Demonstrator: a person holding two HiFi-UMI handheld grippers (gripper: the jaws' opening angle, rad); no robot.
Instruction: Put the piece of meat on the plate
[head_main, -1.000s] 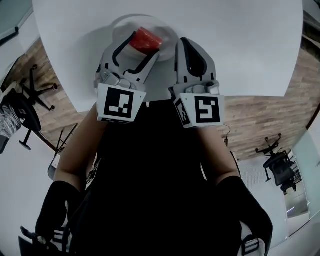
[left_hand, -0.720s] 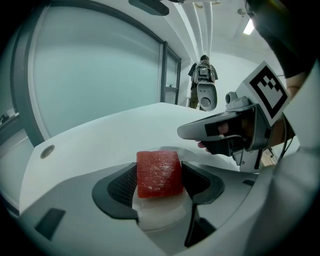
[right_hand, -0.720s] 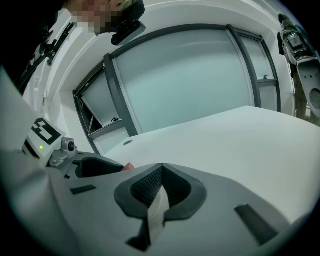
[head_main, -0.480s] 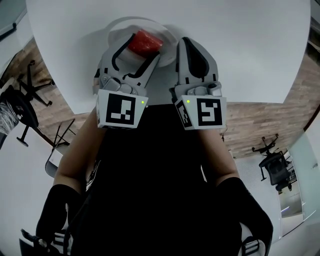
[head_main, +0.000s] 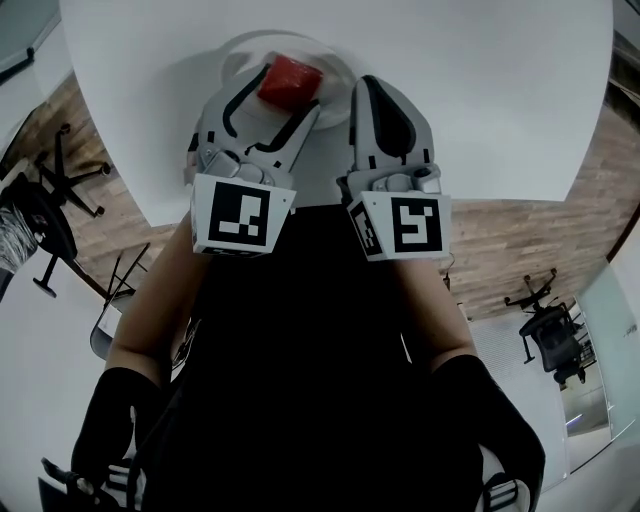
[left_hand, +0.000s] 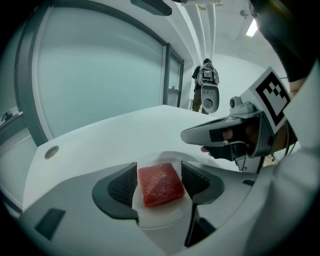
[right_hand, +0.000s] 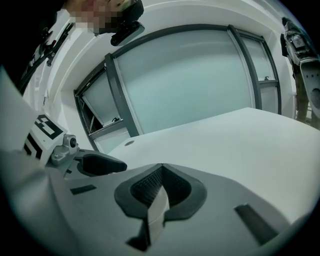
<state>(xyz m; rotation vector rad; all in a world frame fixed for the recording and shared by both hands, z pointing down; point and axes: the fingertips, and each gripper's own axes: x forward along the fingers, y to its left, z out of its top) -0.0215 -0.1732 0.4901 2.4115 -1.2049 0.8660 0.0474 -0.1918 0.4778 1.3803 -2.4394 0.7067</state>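
My left gripper (left_hand: 159, 172): matt grey plastic shell, black finely ribbed pads (left_hand: 124, 186) | piece of meat (left_hand: 159, 184): red, moist, grainy top | plate (left_hand: 160, 216): white, smooth, matt | table (left_hand: 125, 130): white, smooth, low sheen | floor (head_main: 520, 235): wood planks

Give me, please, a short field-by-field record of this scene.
object: red meat, lying on the plate
support: white plate on the white table
left: left gripper, jaws apart on either side of the meat and close to it; cannot tell whether they press on it
right: right gripper, jaws together, nothing between them, beside the left one
task state: meat is on the plate
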